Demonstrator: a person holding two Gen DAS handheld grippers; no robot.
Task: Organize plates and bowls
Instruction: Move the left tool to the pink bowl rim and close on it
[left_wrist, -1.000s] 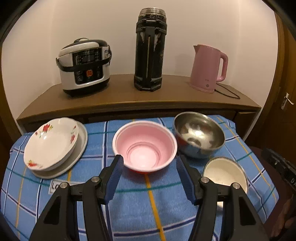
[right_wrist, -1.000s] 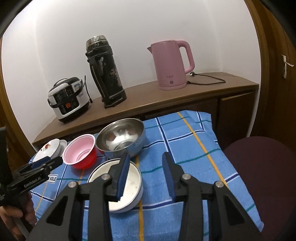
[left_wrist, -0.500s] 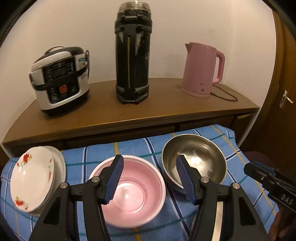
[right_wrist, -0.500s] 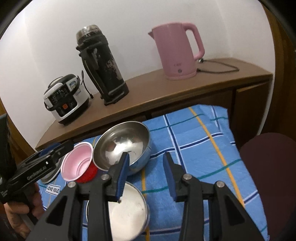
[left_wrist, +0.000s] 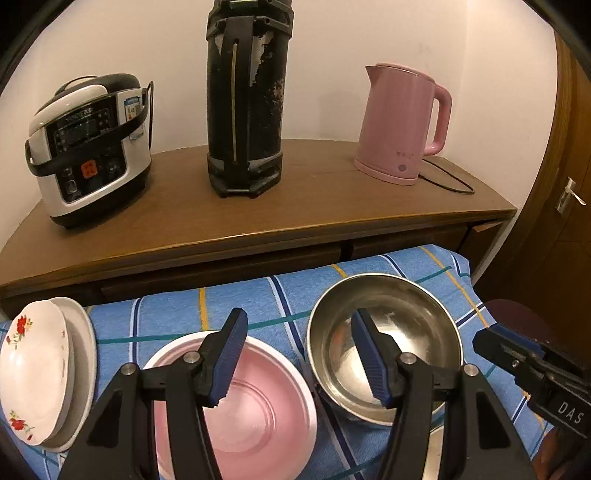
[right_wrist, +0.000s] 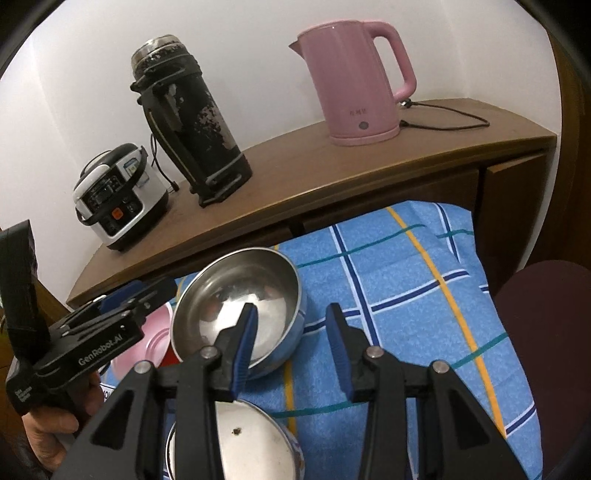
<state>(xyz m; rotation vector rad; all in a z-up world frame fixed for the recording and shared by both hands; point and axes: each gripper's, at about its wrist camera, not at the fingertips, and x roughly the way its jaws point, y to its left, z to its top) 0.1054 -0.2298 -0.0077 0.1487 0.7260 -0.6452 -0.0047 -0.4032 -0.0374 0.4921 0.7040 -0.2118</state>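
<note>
A: Where do the dishes sit, and why like that?

B: All on the blue checked cloth (left_wrist: 280, 295); the flowered plate (left_wrist: 31, 369) already rests on a plain plate (left_wrist: 83, 354) at the left, so that pair looks sorted; the pink bowl (left_wrist: 258, 406) and the steel bowl (left_wrist: 384, 332) stand side by side, rims nearly touching, and a white bowl (right_wrist: 251, 443) lies nearest the person, just in front of the steel one.

A: And the left gripper (left_wrist: 295, 354)?

B: Its jaws stand apart with nothing between the pads; it hangs over the gap between the pink and steel bowls, one finger above each; my guess is it's lining up on a rim, though which bowl I can't say.

A: The right gripper (right_wrist: 291, 339)?

B: Also parted and empty, narrower than the left; its left finger overlaps the steel bowl's inside in its own view, the other sits over bare cloth outside the wall; that straddle suits pinching the rim, I'd judge.

A: Why two hands at once?

B: Probably to nest the bowls; the steel one is widest, so it would make the sensible base; the cloth is soft, so a bowl may tip when nudged.
</note>
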